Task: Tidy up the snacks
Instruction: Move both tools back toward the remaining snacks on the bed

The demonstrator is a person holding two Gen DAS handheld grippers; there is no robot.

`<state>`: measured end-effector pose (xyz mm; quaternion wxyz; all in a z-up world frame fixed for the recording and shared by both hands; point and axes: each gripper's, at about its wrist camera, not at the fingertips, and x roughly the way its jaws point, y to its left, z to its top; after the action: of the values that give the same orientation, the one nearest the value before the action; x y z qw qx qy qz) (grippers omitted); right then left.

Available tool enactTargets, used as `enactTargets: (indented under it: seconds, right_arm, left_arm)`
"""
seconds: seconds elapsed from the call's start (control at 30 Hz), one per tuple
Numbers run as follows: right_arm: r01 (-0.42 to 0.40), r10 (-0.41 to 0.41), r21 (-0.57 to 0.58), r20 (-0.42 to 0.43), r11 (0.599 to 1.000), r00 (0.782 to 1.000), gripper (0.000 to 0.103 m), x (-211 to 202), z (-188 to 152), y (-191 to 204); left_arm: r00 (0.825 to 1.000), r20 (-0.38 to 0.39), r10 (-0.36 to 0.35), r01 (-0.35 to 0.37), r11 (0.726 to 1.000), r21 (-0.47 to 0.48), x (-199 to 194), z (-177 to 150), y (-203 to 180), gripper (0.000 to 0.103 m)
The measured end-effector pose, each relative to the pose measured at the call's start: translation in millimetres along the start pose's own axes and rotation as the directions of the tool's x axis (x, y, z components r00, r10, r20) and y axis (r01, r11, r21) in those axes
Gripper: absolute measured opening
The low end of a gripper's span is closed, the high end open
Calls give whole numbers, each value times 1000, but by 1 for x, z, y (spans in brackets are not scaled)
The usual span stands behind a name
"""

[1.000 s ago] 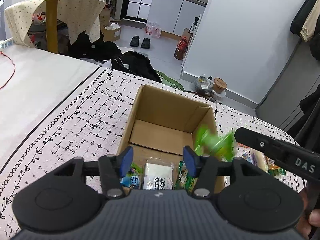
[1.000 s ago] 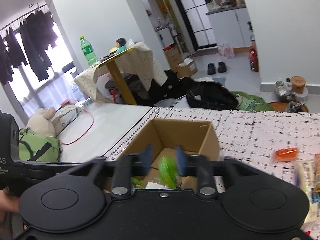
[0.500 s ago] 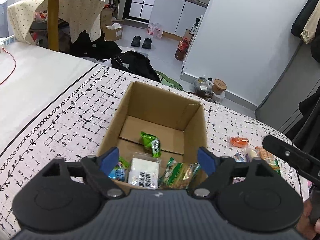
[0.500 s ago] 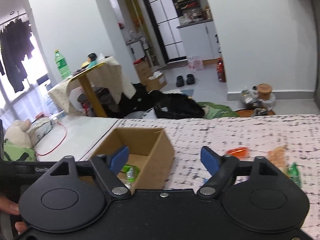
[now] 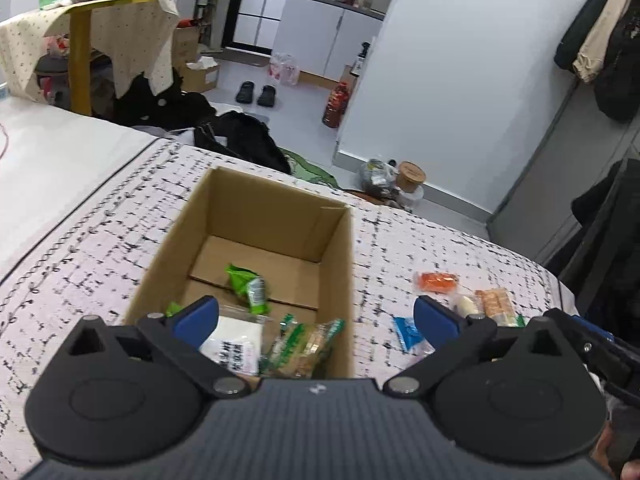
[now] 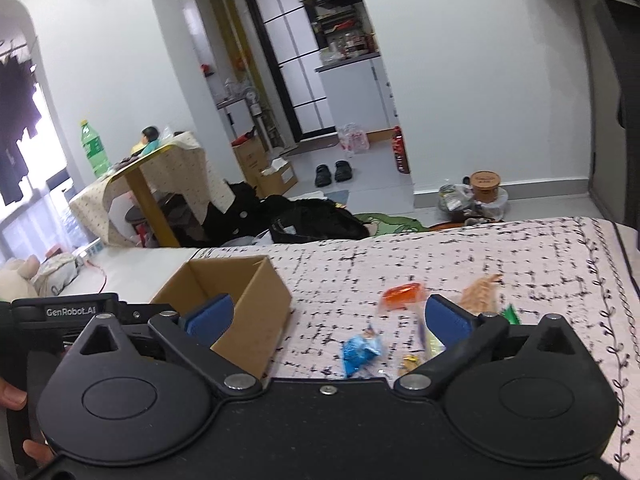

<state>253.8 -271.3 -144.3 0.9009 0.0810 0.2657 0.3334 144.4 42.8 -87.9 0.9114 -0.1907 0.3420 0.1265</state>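
**Both grippers empty and spread; next loose snack to be collected**

Left wrist view. The left gripper point(image 5: 316, 316) is seen with its jaws spread wide, having just been opening, and nothing is held between them. The open brown cardboard box point(image 5: 340, 264) lies ahead at 12 o'clock on the white bedspread with black cross-hatch print point(image 5: 80, 248). Inside the box are noted a green snack packet point(image 5: 246, 284), a white sachet with black lettering point(image 5: 236, 344) and a clear pack with green print point(image 5: 308, 340). Outside, at 2 o'clock of the box, an orange wrapped snack point(image 5: 436, 281) is seen, with a blue wrapped sweet point(image 5: 406, 330) nearer.

Right wrist view. The right gripper point(image 6: 326, 316) is likewise spread, having just been opening, and is empty. The box sits at 10 o'clock. The orange snack lies at 12 o'clock, the blue sweet at 6 o'clock of it, and a pale orange ridged pack point(image 6: 480, 292) at 1 o'clock. All appear blurred.

Assessment. The next step is judged to be a pick from the loose pile. One item should be singled out, the blue sweet being closest. The jaws should be centred across its narrow width and lowered until the pads bracket it, so that the soft bedspread is not pinched and neighbouring packs are not dragged.
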Motion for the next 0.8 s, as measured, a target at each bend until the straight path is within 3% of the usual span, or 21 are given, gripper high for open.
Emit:
enactTargets:
  seconds: [0.5,0.8]
  right_arm:
    - [82,-82,58,9,995,997,103,-25,-15,-36]
    - [127,-127,103,-1,987,992,103,-38,-25,-58]
  left_arm:
    - [998,7,-62,61,996,65,-4,-8,-36,103]
    - [995,-28,-94,97,989,114,-2,-19,-59,103]
